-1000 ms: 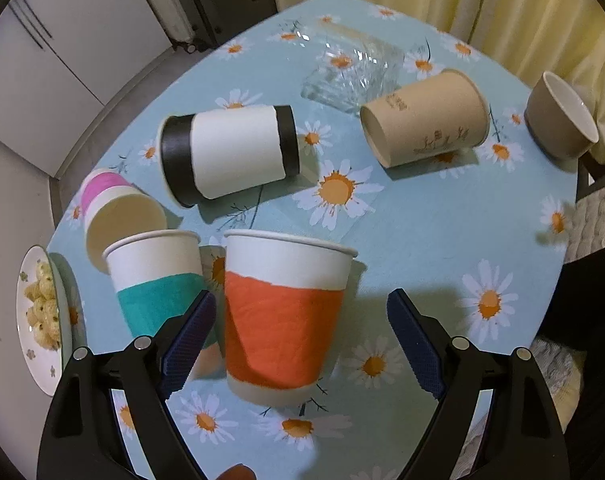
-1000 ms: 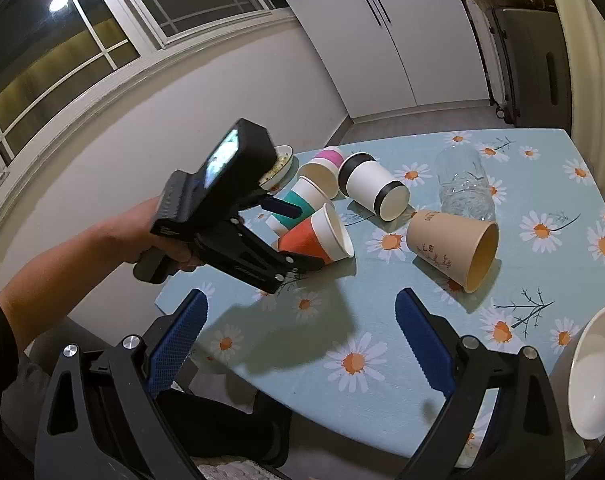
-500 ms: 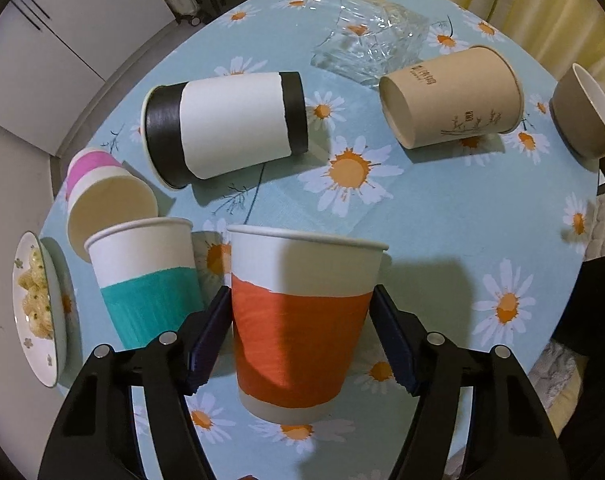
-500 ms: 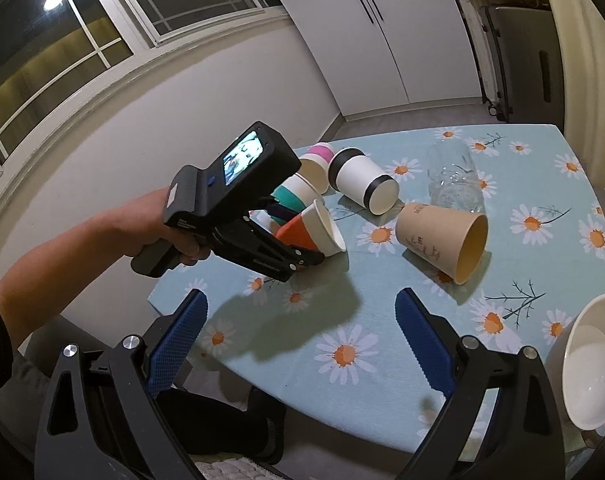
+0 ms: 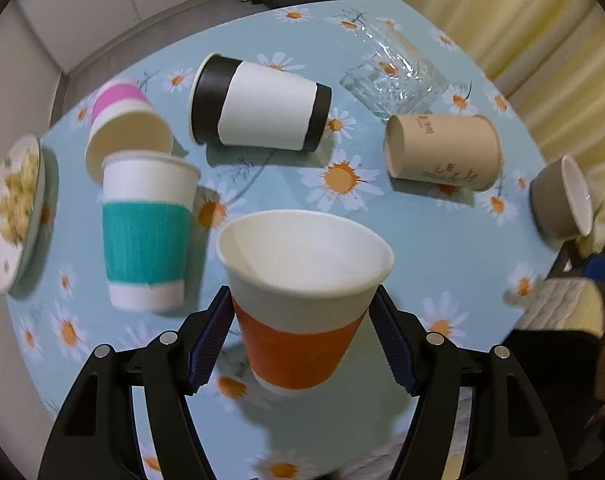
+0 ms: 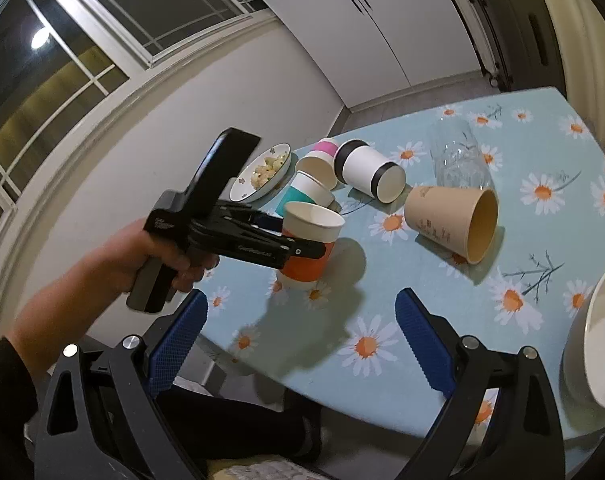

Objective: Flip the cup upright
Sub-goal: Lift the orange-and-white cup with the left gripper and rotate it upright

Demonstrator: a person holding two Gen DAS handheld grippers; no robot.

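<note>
Orange cup (image 5: 302, 300) now rides upright, clamped in my left jaws, where a second ago it leaned; its base sits at the tabletop (image 5: 442, 240). Right jaws hang apart, empty, so releasing remains.

Small print on the tan paper cup (image 5: 442, 152), too blurred to read

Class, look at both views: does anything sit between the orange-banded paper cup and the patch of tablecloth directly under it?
Nothing visible does. The orange-banded paper cup, upright in the left gripper, has bare daisy-print tablecloth beneath; the teal-banded paper cup stands beside it.
</note>
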